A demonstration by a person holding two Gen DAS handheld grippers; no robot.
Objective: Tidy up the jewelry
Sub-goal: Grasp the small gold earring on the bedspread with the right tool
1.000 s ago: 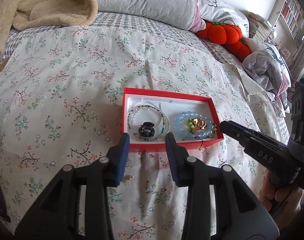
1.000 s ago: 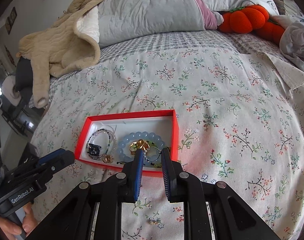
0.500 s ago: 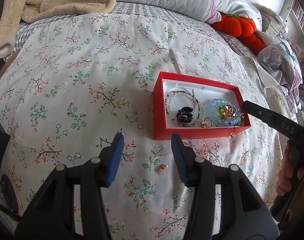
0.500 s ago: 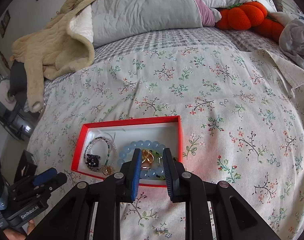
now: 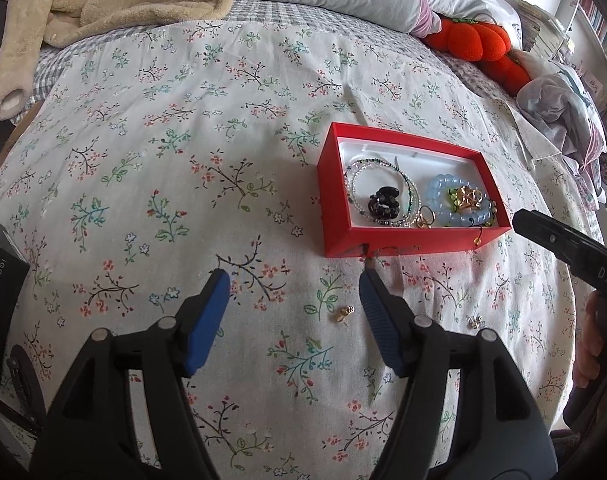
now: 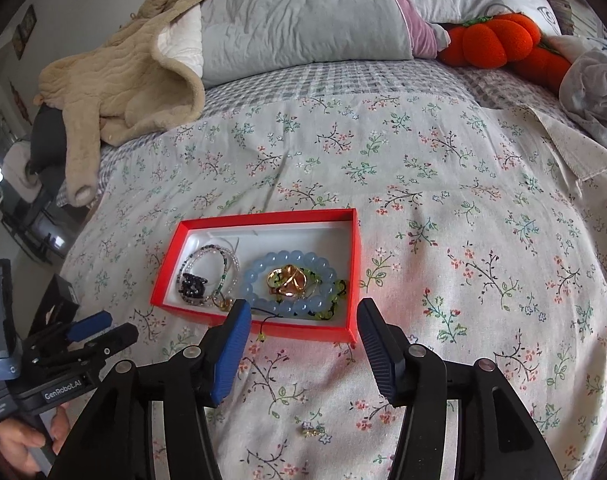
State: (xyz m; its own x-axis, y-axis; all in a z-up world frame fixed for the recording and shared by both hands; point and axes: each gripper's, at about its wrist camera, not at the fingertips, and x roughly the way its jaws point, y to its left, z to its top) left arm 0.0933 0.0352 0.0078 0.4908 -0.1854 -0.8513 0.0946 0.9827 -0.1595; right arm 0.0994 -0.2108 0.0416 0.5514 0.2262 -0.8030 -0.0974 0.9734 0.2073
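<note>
Two grippers lettered "DAS" (image 5: pixel 575 248), "GenRobot.AI" (image 6: pixel 87 330), jaws apart, red box (image 6: pixel 239 322)

Matt red card box (image 5: pixel 407 236); glossy beads (image 5: pixel 443 192); soft cotton sheet (image 5: pixel 183 160).

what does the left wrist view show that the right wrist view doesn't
Only the left wrist view shows two small gold earrings apart on the floral bedsheet, one between the open left gripper fingers, another further right.

Only the right wrist view shows the open right gripper from behind.

Both show the red rectangular jewelry box holding a pale blue beaded bracelet.
</note>
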